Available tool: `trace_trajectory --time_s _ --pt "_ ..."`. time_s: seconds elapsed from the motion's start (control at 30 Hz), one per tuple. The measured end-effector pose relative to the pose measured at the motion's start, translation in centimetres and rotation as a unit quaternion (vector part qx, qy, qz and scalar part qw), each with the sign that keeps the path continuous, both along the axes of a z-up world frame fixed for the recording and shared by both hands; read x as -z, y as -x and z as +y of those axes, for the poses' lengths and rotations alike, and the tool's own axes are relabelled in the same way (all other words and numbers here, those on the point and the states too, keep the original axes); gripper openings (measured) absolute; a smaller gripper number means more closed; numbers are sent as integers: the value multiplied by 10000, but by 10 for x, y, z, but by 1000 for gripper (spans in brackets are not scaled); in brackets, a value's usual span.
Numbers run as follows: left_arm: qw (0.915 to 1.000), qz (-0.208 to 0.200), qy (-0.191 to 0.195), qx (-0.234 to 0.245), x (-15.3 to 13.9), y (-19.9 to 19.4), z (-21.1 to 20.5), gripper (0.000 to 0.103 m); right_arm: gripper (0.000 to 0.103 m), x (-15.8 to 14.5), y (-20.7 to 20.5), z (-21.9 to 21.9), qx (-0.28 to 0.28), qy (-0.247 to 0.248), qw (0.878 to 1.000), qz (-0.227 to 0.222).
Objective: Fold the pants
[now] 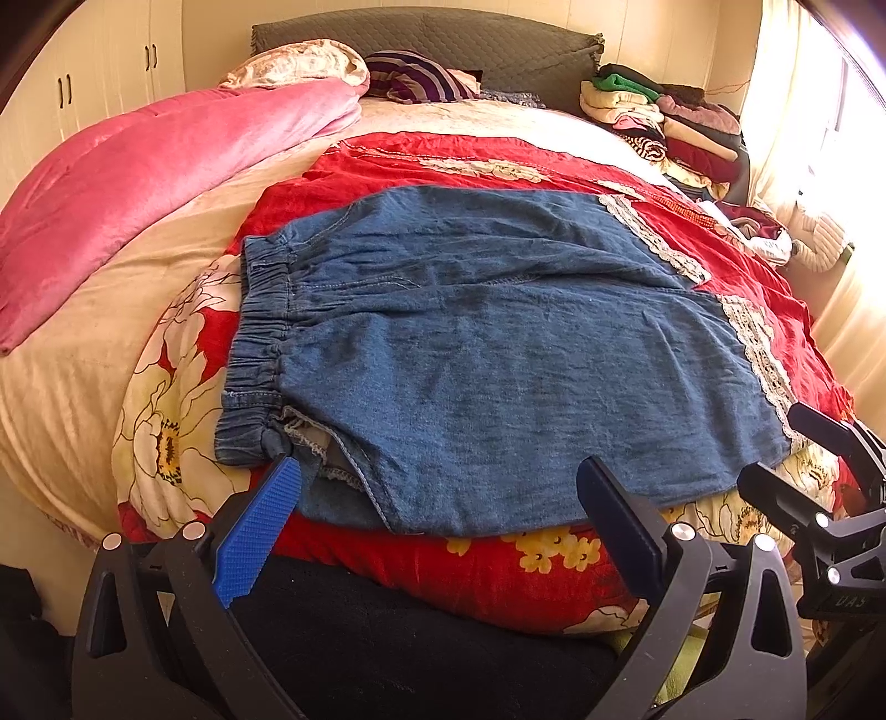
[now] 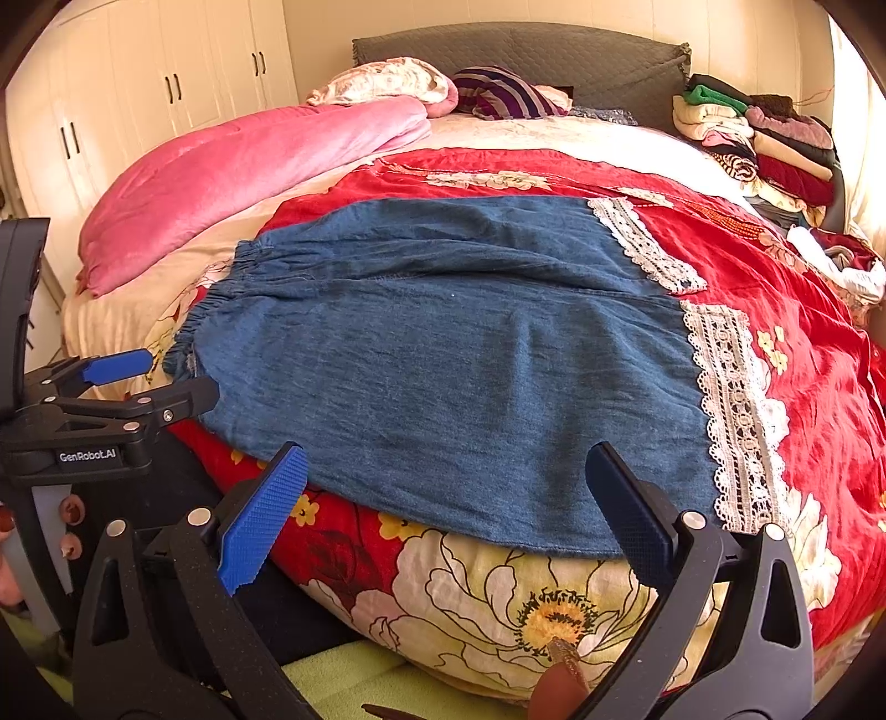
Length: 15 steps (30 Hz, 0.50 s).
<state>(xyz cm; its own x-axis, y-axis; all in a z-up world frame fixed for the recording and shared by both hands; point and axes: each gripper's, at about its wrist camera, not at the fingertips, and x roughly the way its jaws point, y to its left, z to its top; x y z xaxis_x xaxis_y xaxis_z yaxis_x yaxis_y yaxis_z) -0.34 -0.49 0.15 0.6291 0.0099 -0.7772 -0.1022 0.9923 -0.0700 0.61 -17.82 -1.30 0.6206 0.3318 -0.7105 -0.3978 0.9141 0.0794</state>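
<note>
Blue denim pants [image 1: 498,354] lie flat across a red floral quilt [image 1: 443,559]. Their elastic waistband [image 1: 260,343] is at the left and the white lace hems [image 1: 758,343] at the right. My left gripper [image 1: 437,487] hovers open at the pants' near edge, its blue left pad [image 1: 260,531] just below the waistband corner. My right gripper [image 2: 448,465] is open over the near edge of the pants [image 2: 470,360], left of the lace hem [image 2: 731,415]. Neither holds cloth. Each gripper shows in the other's view: right gripper [image 1: 775,443], left gripper [image 2: 166,382].
A pink blanket [image 1: 155,183] lies along the bed's left side. Pillows [image 1: 415,75] rest by the grey headboard [image 1: 443,39]. A pile of folded clothes [image 1: 664,122] sits at the back right. White wardrobes [image 2: 166,83] stand at the left, a bright curtain [image 1: 803,111] at the right.
</note>
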Motion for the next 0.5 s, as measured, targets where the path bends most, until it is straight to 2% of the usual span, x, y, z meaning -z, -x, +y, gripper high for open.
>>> trace_trajectory --time_s 0.3,0.5 --pt "10000 8 -59 -80 -2 -11 9 99 95 -4 -11 10 -119 -6 9999 -35" --pt "9997 60 -123 -213 -2 -25 25 99 95 -13 -35 19 -247 -104 9996 -49"
